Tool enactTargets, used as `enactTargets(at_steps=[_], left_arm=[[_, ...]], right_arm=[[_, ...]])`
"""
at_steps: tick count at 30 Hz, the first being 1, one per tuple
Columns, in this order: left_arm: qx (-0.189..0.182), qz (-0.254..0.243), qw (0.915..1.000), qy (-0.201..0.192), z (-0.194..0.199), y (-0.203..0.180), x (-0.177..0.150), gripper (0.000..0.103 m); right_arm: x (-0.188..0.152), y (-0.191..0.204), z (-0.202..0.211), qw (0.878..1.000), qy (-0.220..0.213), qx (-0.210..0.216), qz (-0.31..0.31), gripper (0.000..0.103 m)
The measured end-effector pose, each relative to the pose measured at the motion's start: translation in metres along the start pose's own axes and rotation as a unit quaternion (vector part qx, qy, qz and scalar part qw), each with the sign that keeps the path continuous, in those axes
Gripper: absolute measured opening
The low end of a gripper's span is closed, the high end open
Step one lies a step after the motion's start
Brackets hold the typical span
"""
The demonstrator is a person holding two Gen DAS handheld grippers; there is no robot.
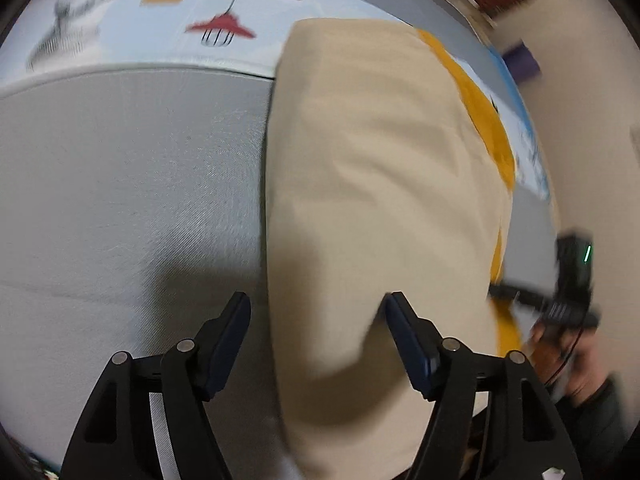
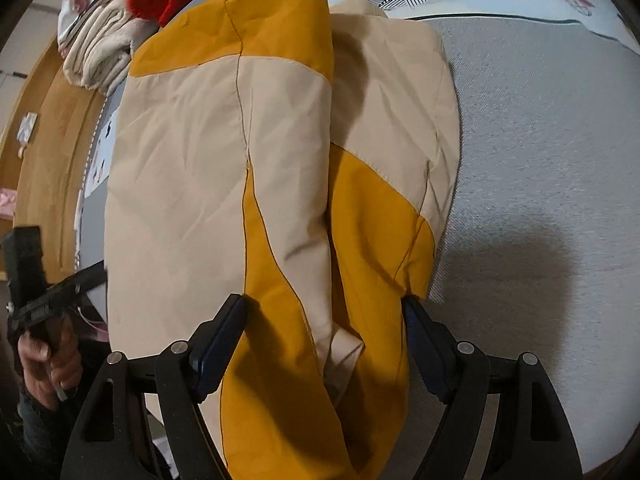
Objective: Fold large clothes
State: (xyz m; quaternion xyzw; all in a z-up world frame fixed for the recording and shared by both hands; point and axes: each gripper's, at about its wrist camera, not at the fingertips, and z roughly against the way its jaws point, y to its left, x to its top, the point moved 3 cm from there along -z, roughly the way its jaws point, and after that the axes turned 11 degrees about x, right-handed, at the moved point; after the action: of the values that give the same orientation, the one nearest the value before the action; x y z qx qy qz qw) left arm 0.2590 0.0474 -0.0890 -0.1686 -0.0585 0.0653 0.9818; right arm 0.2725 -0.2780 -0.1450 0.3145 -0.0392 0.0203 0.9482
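Jaws of our left gripper (image 1: 318,312) and right gripper (image 2: 324,314) stood released, straddling the beige-and-yellow jacket (image 2: 240,152), folded on the grey bed (image 2: 540,140).

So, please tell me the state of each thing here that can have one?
Jacket: folded lengthwise, lying on the grey bed cover, wrinkled.
Left claw: open, fabric between its fingers, not pinched.
Right claw: open over the jacket's near end.
Pile of clothes: bunched, beyond the jacket.
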Motion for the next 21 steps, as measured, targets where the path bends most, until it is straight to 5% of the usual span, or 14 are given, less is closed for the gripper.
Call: enactTargets(at_steps=[2, 6, 9, 12, 15, 21], left_arm=[[-0.030, 0.023, 0.9991, 0.019, -0.014, 0.004, 0.012, 0.069], [-0.072, 0.036, 0.9961, 0.035, -0.040, 0.003, 0.031, 0.071], [-0.079, 0.039, 0.9961, 0.010, -0.039, 0.000, 0.038, 0.060], [-0.074, 0.017, 0.9969, -0.020, -0.023, -0.013, 0.042, 0.041], [-0.051, -0.017, 0.9973, -0.050, -0.006, -0.026, 0.047, 0.039], [-0.024, -0.007, 0.9956, -0.090, 0.014, -0.011, 0.089, 0.039]], right_arm=[[0.000, 0.001, -0.003, 1.000, -0.001, -0.001, 0.001, 0.075], [-0.001, 0.005, -0.002, 1.000, -0.009, 0.003, 0.007, 0.042], [-0.002, 0.005, 0.006, 1.000, -0.024, 0.015, -0.001, 0.019], [0.000, 0.013, 0.015, 0.999, -0.045, 0.022, 0.011, 0.012], [0.003, 0.020, 0.016, 0.998, -0.058, 0.023, 0.017, 0.010], [0.042, 0.043, 0.032, 0.990, -0.129, 0.033, 0.039, 0.009]])
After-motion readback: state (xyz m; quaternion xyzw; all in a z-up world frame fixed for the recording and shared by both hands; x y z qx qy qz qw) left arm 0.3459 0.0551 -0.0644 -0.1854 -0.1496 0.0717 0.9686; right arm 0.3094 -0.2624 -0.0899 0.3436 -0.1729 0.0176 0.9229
